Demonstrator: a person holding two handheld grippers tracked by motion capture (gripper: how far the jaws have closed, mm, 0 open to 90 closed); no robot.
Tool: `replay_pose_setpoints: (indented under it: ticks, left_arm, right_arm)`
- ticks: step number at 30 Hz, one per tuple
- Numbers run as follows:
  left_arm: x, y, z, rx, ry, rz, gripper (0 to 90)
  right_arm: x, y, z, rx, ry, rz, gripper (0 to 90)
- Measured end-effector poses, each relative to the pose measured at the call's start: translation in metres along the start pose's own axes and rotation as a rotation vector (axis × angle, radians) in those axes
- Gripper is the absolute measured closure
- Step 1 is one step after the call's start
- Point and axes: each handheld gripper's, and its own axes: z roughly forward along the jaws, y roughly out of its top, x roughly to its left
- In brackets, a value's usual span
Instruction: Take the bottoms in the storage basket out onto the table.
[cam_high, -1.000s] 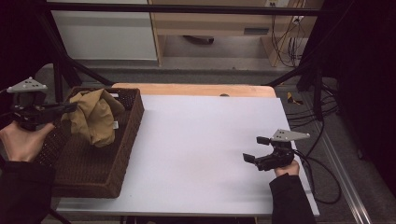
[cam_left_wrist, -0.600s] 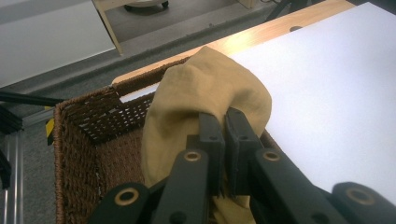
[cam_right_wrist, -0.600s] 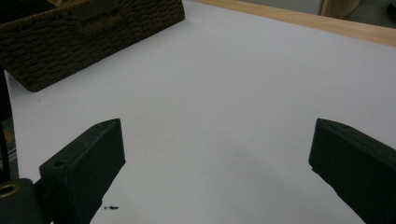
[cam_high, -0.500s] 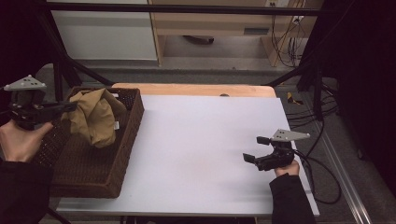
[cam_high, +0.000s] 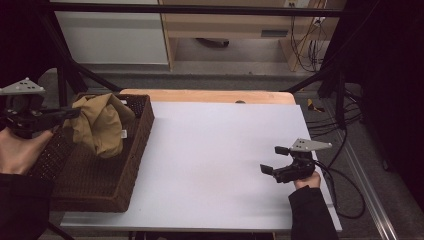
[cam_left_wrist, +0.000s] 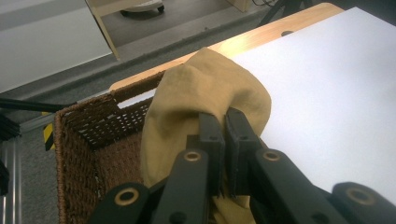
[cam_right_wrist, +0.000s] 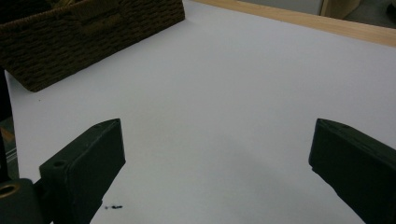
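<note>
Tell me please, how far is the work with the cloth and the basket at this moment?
Done: the left gripper has shut on the tan cloth and holds it bunched above the wicker basket. In hand: the lift, part of the cloth hanging inside the basket. Left, probably: laying it on the white table, where the right gripper waits open and empty.

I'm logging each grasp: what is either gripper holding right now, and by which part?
The left gripper is shut on a bunched fold of the tan cloth, lifted above the wicker basket. The right gripper is open and holds nothing.
</note>
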Motion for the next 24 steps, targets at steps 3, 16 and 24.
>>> replay_pose_setpoints:
  ticks: [3, 16, 24]
  left_arm:
    - [-0.002, 0.001, 0.000, 0.001, 0.000, 0.005, 86.5]
    - [-0.008, 0.008, -0.008, -0.007, -0.011, 0.021, 86.5]
    - [-0.013, 0.012, -0.015, -0.020, -0.020, 0.033, 86.5]
  right_arm:
    - [0.000, 0.000, 0.000, 0.002, 0.001, 0.001, 4.2]
    - [0.000, 0.000, 0.000, -0.003, 0.000, 0.001, 4.2]
    - [0.000, 0.000, 0.000, -0.003, -0.001, 0.002, 4.2]
